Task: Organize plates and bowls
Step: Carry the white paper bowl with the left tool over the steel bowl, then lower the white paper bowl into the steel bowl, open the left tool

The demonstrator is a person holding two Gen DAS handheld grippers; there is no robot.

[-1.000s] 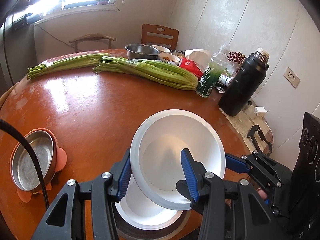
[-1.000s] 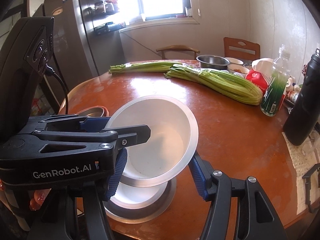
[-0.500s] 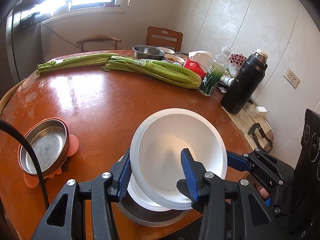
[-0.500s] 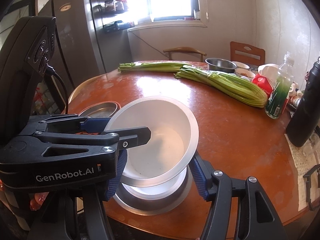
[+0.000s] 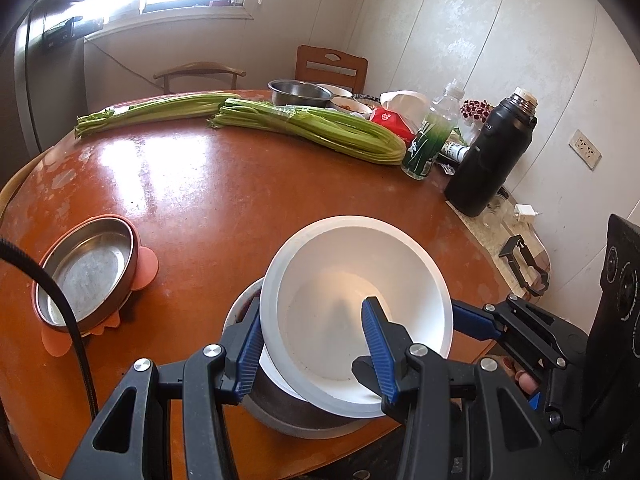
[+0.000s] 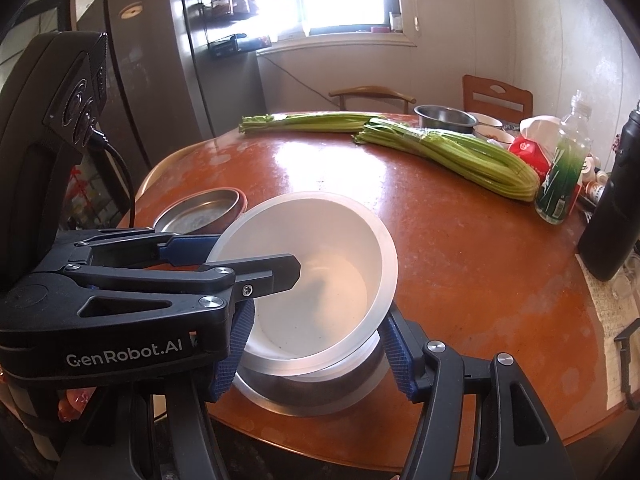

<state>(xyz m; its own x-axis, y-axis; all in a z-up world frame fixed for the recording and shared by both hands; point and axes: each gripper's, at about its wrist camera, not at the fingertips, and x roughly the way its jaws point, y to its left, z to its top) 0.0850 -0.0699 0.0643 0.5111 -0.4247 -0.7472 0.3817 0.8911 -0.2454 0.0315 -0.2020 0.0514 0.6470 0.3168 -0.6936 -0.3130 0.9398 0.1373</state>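
Filling most of both views is a round brown table (image 5: pixel 224 184), glossy and scuffed, with a window behind it throwing glare across the top. Two long bundles of celery (image 5: pixel 312 128) lie across the far half, and a black flask (image 5: pixel 490 160) stands at the far right edge beside a green-labelled bottle (image 5: pixel 430 136). A steel bowl (image 5: pixel 300 92) sits behind the celery near a wooden chair (image 5: pixel 331 66). At the near edge of the table rests a grey metal bowl (image 6: pixel 320 396), and a white bowl (image 5: pixel 356 304) is tilted in its mouth, with another white rim showing just under it. Both grippers hold that white bowl. The left gripper (image 5: pixel 316 340) is clamped on the near rim, one blue pad outside the wall and the other inside the bowl. The right gripper (image 6: pixel 316 344) grips the bowl from its own side, its blue pads pressed to the outer wall low on either flank. To the left, well apart from the stack, a shallow steel dish (image 5: pixel 86 272) sits in an orange holder (image 5: pixel 144 266) with rounded tabs. A fingertip of the person's hand shows low at the right of the left view.
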